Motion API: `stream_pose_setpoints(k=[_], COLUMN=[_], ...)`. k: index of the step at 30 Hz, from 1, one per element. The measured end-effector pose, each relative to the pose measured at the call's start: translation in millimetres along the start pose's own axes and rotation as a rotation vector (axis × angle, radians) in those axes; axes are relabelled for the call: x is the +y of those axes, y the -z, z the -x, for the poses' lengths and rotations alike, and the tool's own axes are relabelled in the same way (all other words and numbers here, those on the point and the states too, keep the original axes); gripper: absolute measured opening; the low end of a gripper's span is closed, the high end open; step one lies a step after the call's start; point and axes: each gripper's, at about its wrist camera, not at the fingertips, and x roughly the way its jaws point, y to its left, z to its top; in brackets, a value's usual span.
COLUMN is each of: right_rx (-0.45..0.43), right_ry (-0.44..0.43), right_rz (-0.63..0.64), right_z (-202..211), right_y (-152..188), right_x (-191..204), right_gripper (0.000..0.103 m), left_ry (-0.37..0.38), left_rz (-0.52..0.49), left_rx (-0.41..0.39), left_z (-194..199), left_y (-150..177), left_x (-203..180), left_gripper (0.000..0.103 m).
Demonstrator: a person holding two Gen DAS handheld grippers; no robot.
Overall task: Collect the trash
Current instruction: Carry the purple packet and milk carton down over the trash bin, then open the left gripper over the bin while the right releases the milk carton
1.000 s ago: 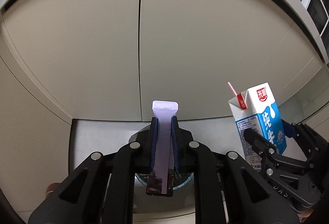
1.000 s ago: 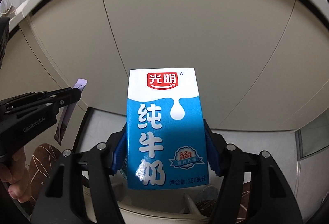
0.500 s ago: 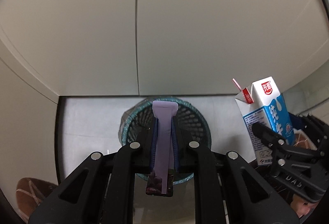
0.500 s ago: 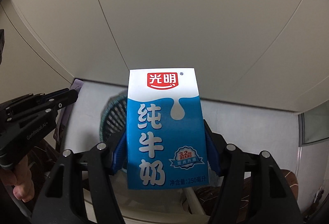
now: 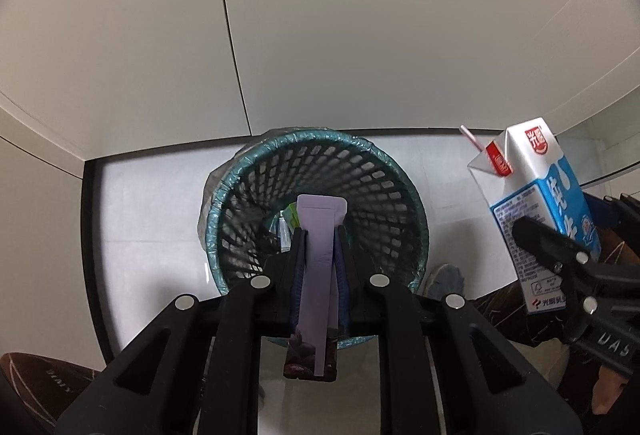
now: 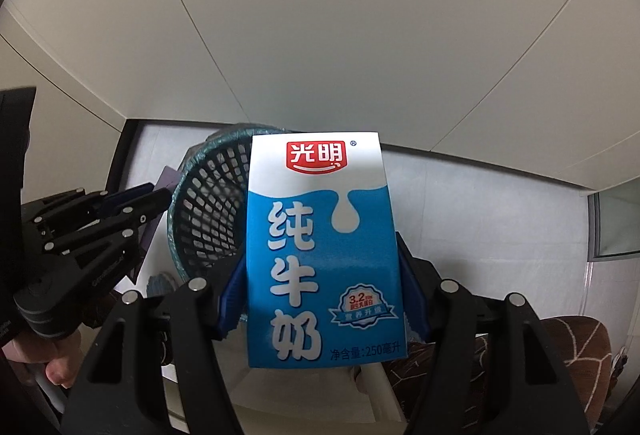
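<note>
My left gripper (image 5: 320,231) holds a flat purple wrapper (image 5: 318,275) upright between its pads, and its jaws are opening. It points down over a teal mesh wastebasket (image 5: 240,187) lined with a clear bag, with some litter at the bottom. My right gripper (image 6: 322,267) is shut on a blue-and-white milk carton (image 6: 320,215) with a pink straw (image 5: 470,139). The carton hangs to the right of the basket's rim (image 6: 208,195). In the right wrist view the left gripper (image 6: 160,195) is at the basket's left side.
Cream cabinet doors (image 5: 360,35) stand behind the basket on a white tiled floor (image 5: 140,215). A dark strip (image 5: 90,235) borders the floor at left. A grey shoe (image 5: 444,275) and brown patterned fabric (image 5: 32,387) are near the basket. A hand (image 6: 60,367) grips the left handle.
Both grippers have come down with their loads. The wastebasket, almost hidden a second ago, now lies large right under the left gripper. The wrapper and carton stay held.
</note>
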Motion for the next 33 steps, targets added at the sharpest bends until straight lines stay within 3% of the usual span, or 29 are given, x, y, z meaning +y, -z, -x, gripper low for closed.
stream_pose_setpoints(k=[8,12,20,28,33], right_rx=[0.017,0.021,0.031,0.055,0.053], right_ry=[-0.008,-0.006,-0.034,-0.051,-0.089], right_rz=[0.004,0.012,0.041,0.078,0.086], right_z=[-19,-25,-37,-65,-67], right_y=[-5,-4,-8,-15,-18], right_x=[7,7,6,19,22], right_gripper=[0.061,0.061,0.061,0.061,0.060], left_ry=[0.006,0.001,-0.031,-0.062,-0.059], left_rz=[0.009,0.025,0.056,0.084,0.111], left_rx=[0.005,-0.006,-0.021,-0.049,-0.042], left_z=[-6,-3,2,8,4], left_y=[1,0,0,1,3], left_x=[-4,0,13,26,35], left_gripper=[0.021,0.036,0.056,0.086,0.091])
